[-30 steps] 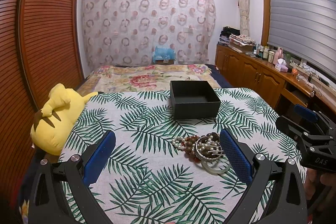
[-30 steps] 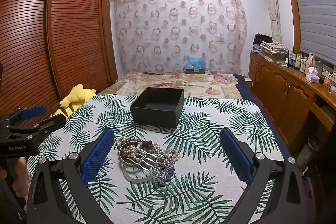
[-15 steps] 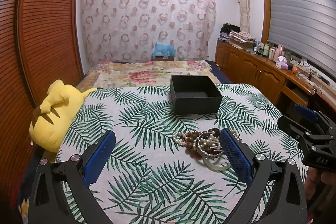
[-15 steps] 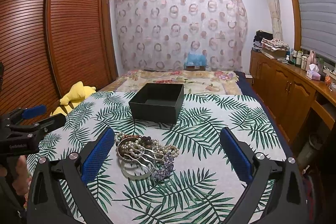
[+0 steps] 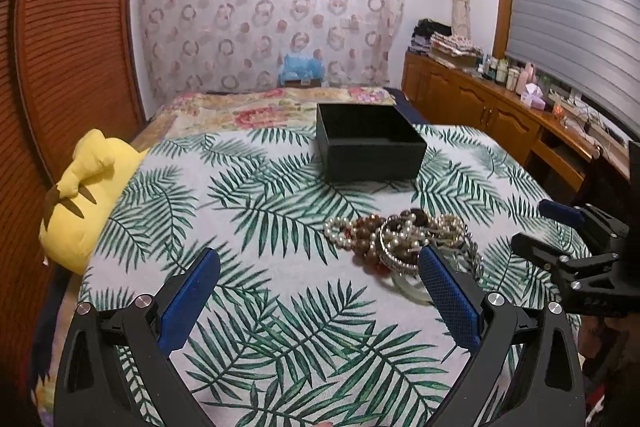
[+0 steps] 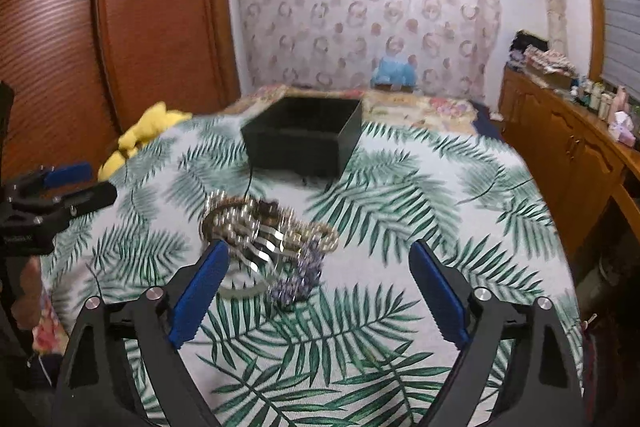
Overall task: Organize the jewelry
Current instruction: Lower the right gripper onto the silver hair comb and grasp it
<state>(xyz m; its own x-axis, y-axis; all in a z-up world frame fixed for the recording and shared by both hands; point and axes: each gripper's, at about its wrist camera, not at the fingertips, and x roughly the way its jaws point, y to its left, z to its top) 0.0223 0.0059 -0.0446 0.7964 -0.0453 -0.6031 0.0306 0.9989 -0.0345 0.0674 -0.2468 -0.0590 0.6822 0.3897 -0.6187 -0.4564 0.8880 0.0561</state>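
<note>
A tangled pile of jewelry [image 5: 400, 239] [image 6: 264, 231], with pearl strands, brown beads, bangles, a silver comb and purple beads, lies on the palm-leaf cloth [image 5: 256, 227]. Behind it stands an open black box [image 5: 368, 143] [image 6: 304, 135]. My left gripper [image 5: 320, 291] is open, hovering near the pile's front left with its right finger just before the pile. My right gripper [image 6: 318, 287] hangs low over the cloth; its jaws are closing, still wide, and part of the pile lies just ahead between them, untouched. Each gripper shows at the edge of the other's view.
A yellow plush toy [image 5: 84, 187] lies at the cloth's left edge. Beyond the box is a flowered bedspread [image 5: 260, 107]. Wooden cabinets [image 5: 500, 115] with bottles run along the right wall, and slatted wardrobe doors [image 6: 100, 27] stand on the left.
Both grippers have sunk and tipped down toward the cloth, so the jewelry pile sits higher and larger in each view. The right gripper's fingers have drawn slightly closer together.
</note>
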